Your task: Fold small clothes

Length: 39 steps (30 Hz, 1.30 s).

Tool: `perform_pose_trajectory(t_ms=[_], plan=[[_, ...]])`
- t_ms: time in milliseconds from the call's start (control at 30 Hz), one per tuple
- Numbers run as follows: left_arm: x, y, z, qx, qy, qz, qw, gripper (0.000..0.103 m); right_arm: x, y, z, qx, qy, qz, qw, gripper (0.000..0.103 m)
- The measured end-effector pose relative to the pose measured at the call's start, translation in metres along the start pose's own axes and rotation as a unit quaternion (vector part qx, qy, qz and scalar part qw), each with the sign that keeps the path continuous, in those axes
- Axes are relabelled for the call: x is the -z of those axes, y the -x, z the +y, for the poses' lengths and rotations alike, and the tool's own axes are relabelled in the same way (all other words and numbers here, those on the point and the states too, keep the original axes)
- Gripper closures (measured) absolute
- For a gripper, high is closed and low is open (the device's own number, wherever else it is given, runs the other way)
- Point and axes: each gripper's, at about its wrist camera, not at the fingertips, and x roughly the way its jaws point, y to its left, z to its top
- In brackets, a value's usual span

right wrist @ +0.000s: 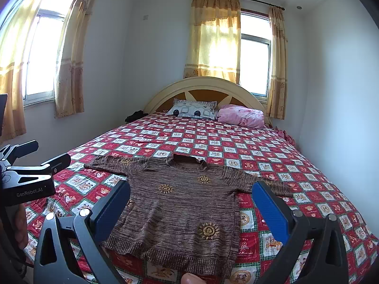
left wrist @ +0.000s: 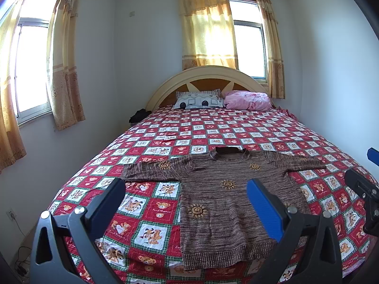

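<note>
A small brown knit sweater point(left wrist: 220, 198) with yellow sun motifs lies flat, front up, sleeves spread, near the foot of the bed; it also shows in the right wrist view point(right wrist: 180, 208). My left gripper point(left wrist: 187, 187) is open and empty, held above the bed's near edge, left of the sweater's body. My right gripper point(right wrist: 191, 191) is open and empty, above the sweater's hem. The right gripper shows at the right edge of the left wrist view point(left wrist: 364, 196), and the left gripper at the left edge of the right wrist view point(right wrist: 35, 165).
The bed has a red checked quilt point(left wrist: 165, 203) with bear prints. A patterned pillow point(left wrist: 199, 100) and a pink bundle point(left wrist: 247, 99) lie by the headboard point(left wrist: 206, 75). Walls stand close on the right; curtained windows are on the left and behind the bed.
</note>
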Motion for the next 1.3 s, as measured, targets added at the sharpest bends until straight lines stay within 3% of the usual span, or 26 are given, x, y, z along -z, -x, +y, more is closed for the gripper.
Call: perform_pose_trajectory(t_ms=[1300], plan=[[0.0012,0.0008,0.0030,0.000,0.003,0.001,1.0000,0.000,0.0047,-0.0078,0.0012,0.003,-0.002,0.013,1.000,0.001]])
